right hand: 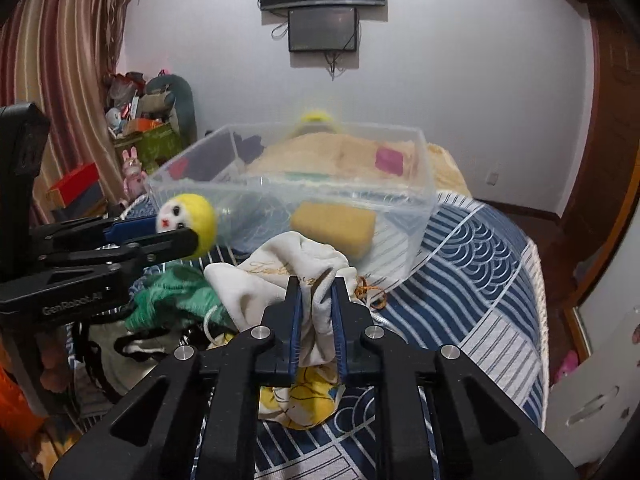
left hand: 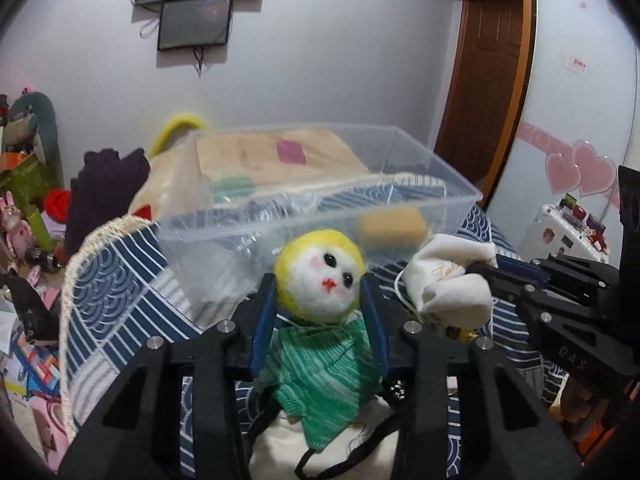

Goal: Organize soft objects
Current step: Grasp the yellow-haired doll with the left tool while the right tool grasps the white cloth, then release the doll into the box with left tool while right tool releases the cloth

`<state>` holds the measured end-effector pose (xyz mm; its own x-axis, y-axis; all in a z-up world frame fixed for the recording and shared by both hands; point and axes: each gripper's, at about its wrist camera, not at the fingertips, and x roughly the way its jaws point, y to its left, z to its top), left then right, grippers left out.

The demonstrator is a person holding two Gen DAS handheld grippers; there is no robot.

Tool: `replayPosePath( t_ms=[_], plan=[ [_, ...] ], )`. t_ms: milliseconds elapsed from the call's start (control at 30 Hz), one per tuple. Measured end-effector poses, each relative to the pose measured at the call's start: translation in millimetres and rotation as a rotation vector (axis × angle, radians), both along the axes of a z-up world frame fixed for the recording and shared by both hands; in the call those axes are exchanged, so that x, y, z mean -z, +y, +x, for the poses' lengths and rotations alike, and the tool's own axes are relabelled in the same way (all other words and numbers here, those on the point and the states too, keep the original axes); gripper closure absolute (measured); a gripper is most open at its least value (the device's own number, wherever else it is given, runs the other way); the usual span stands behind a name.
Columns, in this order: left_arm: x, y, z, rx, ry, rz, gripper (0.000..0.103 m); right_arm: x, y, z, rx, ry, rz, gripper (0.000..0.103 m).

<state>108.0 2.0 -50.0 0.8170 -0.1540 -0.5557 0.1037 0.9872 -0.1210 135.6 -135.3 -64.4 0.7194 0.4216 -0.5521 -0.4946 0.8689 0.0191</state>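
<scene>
Partway through, by the look of it. Left claw (left hand: 320, 280) clenched on the yellow-and-white felt doll (left hand: 320, 276) at its head, green knitted body dangling below, raised just in front of the clear plastic bin (left hand: 400, 140). Right claw (right hand: 316, 284) grasping the white drawstring pouch (right hand: 276, 280), bunched cloth pinched between the blue pads (right hand: 297, 320), likewise lifted near the bin's front wall. Already inside the bin: a yellow sponge (right hand: 334, 226). Left to do: carry both items over the rim and release. Still lying on the bed (right hand: 480, 280): a yellow printed cloth (right hand: 308, 400) under the pouch and pale fabric with a black strap, probably next.
</scene>
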Motion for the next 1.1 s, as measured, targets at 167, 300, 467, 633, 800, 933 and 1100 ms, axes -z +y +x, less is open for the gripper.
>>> replayPosePath(
  t_ms=[167,300,467,633,800,933,1100],
  plan=[
    [-20.4,6.8,-11.8,-0.028,-0.069,-0.008,0.062,-26.1,-8.0,-9.2,0.034,-0.076,0.043,0.091],
    [-34.1,9.3,-11.6,-0.039,-0.1,-0.002,0.062,-43.0,-8.4,-5.3,0.054,-0.127,0.063,0.091],
    [-47.8,12.0,-5.1,-0.062,-0.135,0.03,0.062,-60.5,-4.1,4.2,0.073,-0.191,0.071,0.091],
    [-54.6,18.6,13.5,-0.074,-0.133,0.03,0.062,-68.7,6.2,13.6,0.085,-0.228,0.084,0.091],
    [-50.7,25.2,36.4,-0.095,-0.105,0.021,0.062,-70.9,16.7,26.2,0.092,-0.253,0.07,0.091],
    [-39.4,26.9,52.8,-0.095,-0.058,0.017,0.062,-62.0,26.0,37.5,0.095,-0.239,0.027,0.091],
    [-21.8,27.2,73.9,-0.094,0.006,0.04,0.062,-41.4,39.4,59.0,0.1,-0.179,-0.043,0.091]
  ],
)
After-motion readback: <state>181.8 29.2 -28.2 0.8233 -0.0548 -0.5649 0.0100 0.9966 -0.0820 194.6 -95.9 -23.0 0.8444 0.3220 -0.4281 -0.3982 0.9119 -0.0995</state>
